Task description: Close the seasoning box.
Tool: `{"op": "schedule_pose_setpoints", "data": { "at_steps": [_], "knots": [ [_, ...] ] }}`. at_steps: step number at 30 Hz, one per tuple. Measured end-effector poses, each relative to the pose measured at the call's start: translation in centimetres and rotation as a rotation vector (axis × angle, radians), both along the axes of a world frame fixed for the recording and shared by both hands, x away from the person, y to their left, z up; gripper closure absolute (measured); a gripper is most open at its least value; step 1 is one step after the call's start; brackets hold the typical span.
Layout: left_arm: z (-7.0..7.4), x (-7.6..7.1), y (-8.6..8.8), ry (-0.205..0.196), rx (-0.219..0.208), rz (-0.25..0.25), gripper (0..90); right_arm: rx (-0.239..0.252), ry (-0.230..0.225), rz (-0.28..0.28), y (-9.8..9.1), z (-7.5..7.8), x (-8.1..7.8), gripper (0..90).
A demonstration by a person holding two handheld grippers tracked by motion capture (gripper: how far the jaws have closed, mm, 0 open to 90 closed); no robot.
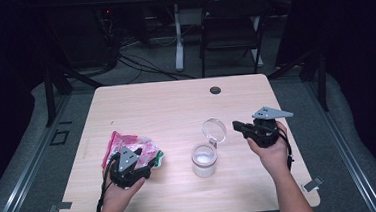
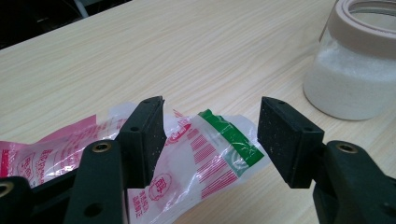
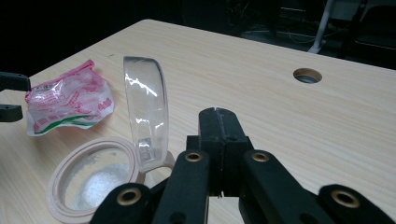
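- The left gripper [image 1: 142, 165], in the person's left hand [image 1: 116, 188] at the near left of the table [image 1: 175, 102], has its jaws spread wide over the near end of a bag [image 1: 131, 145].
- In the left gripper view the bag [image 2: 205, 149] is crumpled clear plastic with pink and red print and a green strip; it lies flat on the table between the parted jaws, and I cannot tell whether either pad touches it.
- A jar [image 1: 204, 160] stands upright just right of the bag, partly filled with white grains, its clear hinged lid [image 1: 214, 130] tipped up and open.
- The right gripper [image 1: 238, 126], in the right hand [image 1: 269, 148], hovers just right of the lid, pointing left; in its own view the jaws are pressed together on nothing.
- A round hole [image 1: 215, 90] sits near the table's far edge.
- A folding chair [image 1: 230, 25] stands on the floor beyond.
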State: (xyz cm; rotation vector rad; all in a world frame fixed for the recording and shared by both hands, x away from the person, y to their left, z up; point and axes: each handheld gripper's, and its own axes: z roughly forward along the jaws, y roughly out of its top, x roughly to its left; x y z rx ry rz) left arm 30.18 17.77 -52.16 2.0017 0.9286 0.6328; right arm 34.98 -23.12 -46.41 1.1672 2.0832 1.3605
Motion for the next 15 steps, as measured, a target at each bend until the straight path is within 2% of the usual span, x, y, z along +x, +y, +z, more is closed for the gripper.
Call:
{"op": "schedule_pose_setpoints", "data": {
  "at_steps": [15],
  "knots": [
    [-0.03,-0.10,-0.08,0.000,0.011,-0.001,41.5,-0.015,0.019,-0.005,0.45,-0.86,0.61,90.0]
  ]
}}
